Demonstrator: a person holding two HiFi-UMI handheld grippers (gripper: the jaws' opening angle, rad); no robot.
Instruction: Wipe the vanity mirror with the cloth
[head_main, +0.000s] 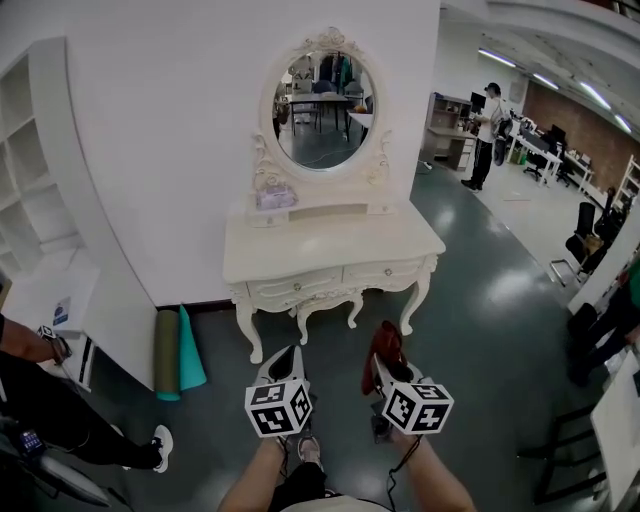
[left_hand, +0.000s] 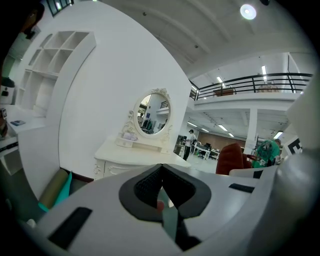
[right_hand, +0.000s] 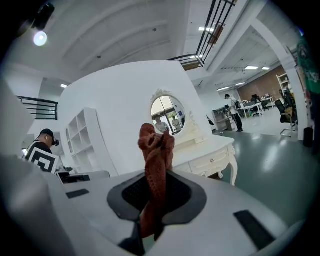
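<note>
An oval vanity mirror (head_main: 323, 98) in an ornate cream frame stands on a cream dressing table (head_main: 330, 250) against the white wall; it also shows in the left gripper view as the mirror (left_hand: 152, 113) and in the right gripper view as the mirror (right_hand: 167, 116). My right gripper (head_main: 383, 355) is shut on a rust-red cloth (right_hand: 156, 165), which sticks up between its jaws and shows as the cloth (head_main: 386, 345) from above. My left gripper (head_main: 285, 362) is shut with nothing in it. Both grippers hang low over the floor, well short of the table.
A small lilac item (head_main: 275, 196) lies on the table's raised shelf at the left. Rolled mats (head_main: 178, 352) lean at the wall's foot. White shelving (head_main: 35, 220) stands at the left, a seated person's leg (head_main: 70, 430) beside it. People stand in the office area (head_main: 490, 120) at the right.
</note>
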